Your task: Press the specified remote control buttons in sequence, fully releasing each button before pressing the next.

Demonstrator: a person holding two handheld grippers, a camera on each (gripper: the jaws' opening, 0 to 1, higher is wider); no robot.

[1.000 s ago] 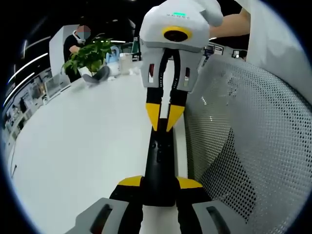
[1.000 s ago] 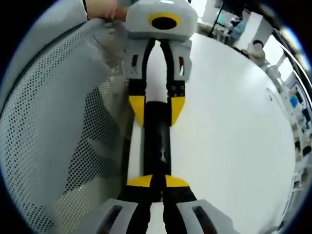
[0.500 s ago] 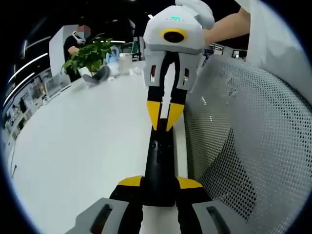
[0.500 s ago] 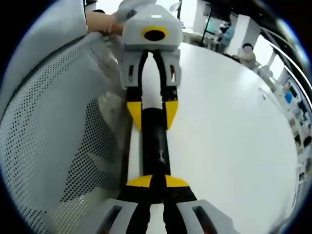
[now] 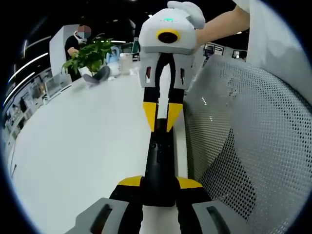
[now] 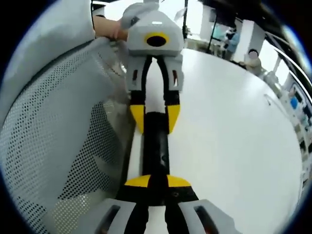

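You had the black remote control clamped at one end in your left claw, lying along the white counter edge beside the mesh chair back. Your right claw hovered at its far end, tips slightly apart. One risk: two tips over small buttons could press the wrong one, or nudge the remote off the edge.

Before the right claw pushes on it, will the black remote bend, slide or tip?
The remote looks like a stiff, slim bar, so it probably will not bend. The left claw clamps its near end, so it should hardly slide. It seems to lie flat on the smooth table, so tipping looks unlikely.
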